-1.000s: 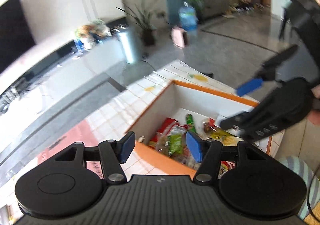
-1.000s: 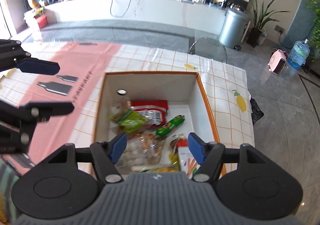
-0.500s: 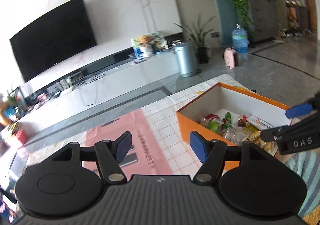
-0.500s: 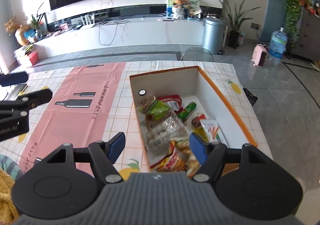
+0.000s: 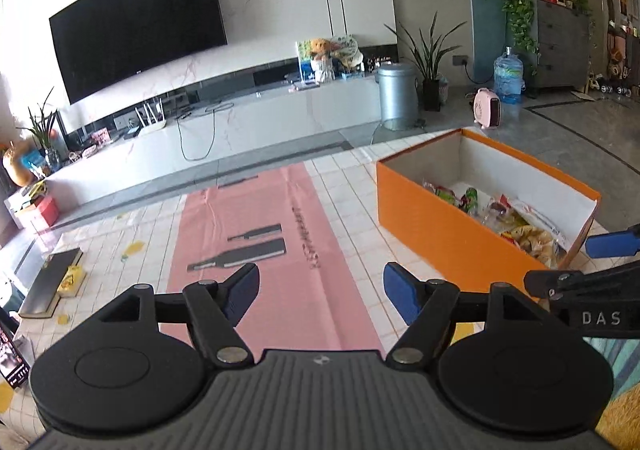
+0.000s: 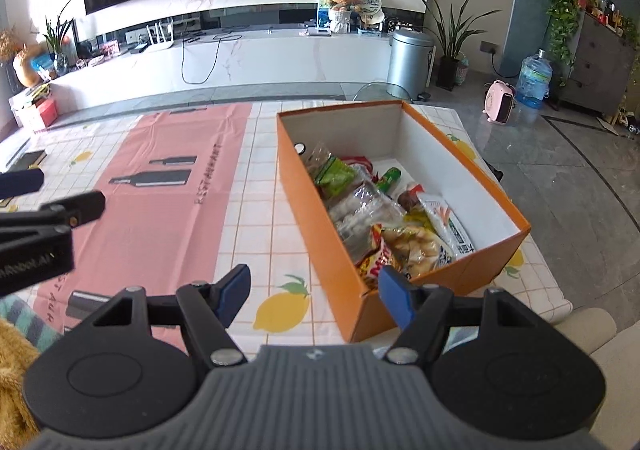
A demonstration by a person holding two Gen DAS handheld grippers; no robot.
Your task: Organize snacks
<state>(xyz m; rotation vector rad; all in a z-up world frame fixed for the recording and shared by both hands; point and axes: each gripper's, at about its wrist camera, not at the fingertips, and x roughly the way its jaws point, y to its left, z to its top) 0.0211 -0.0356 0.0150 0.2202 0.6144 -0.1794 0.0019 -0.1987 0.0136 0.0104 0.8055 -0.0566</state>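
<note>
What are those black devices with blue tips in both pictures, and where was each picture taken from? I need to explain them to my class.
Each is a hand-held gripper: a person carries one in each hand, and a camera on it looks along its two fingers. One picture comes from the left hand-held gripper, the other from the right hand-held gripper. Both are open and hold nothing. On the tablecloth stands an orange box filled with snack packets. A dark book lies at the far left.

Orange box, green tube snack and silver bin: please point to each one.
orange box [image 6: 320,234], right wrist view, outer left wall.
green tube snack [image 6: 387,178], right wrist view, its middle.
silver bin [image 6: 410,60], right wrist view, its side.
</note>
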